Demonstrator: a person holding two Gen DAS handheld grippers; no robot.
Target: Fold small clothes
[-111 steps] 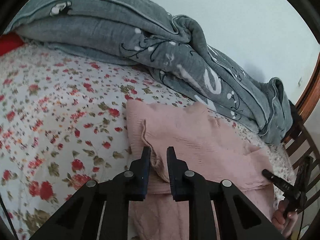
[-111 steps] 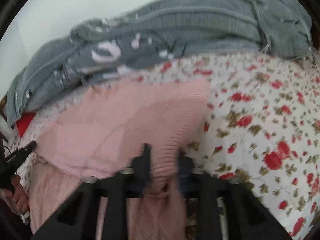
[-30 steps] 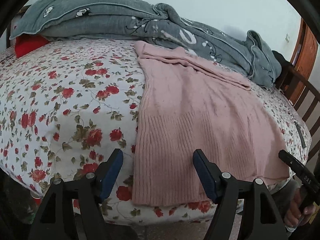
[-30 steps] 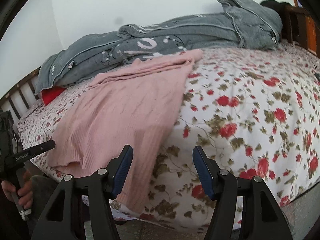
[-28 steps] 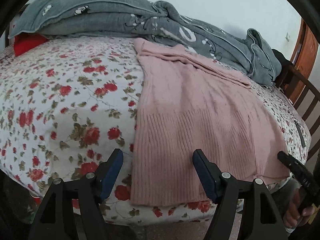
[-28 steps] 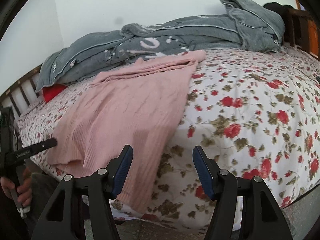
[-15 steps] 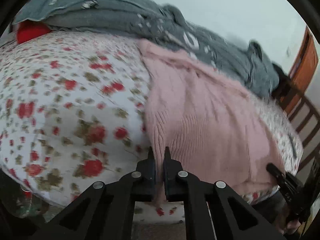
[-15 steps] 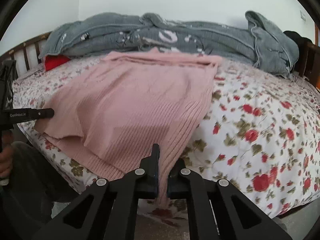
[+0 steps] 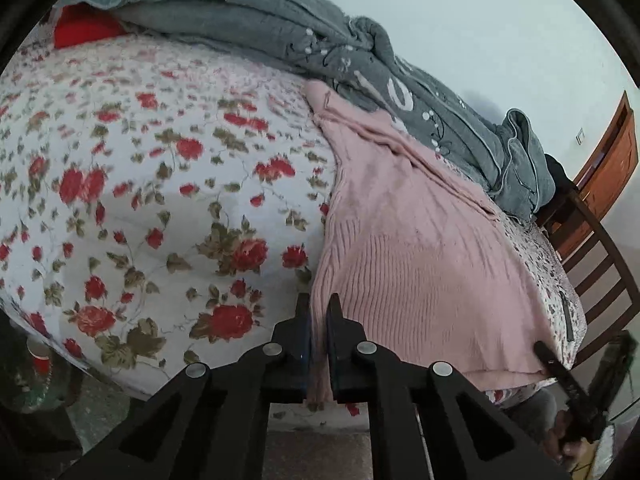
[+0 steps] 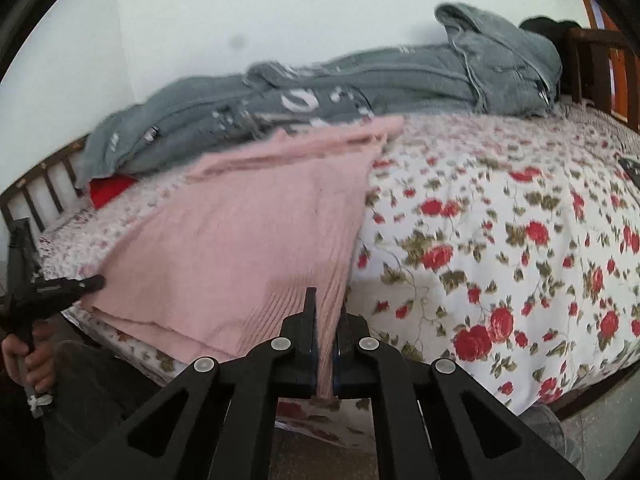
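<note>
A pink knitted sweater (image 9: 408, 240) lies spread on the floral bedsheet (image 9: 160, 200), its ribbed hem at the bed's near edge. My left gripper (image 9: 318, 312) is shut on the hem's left corner. My right gripper (image 10: 327, 308) is shut on the hem's right corner of the sweater (image 10: 256, 232). Each gripper shows at the edge of the other's view, the right one (image 9: 560, 364) and the left one (image 10: 84, 282), both at the hem.
A rumpled grey quilt (image 9: 360, 60) lies along the wall behind the sweater, with a red pillow (image 9: 86, 30) under its left end. Wooden bed rails (image 9: 600, 248) stand at one end. A dark flat object (image 10: 632, 170) lies on the sheet at the right.
Both grippers were open in front of the hem a second ago. They have closed on its two corners and moved forward with it.
</note>
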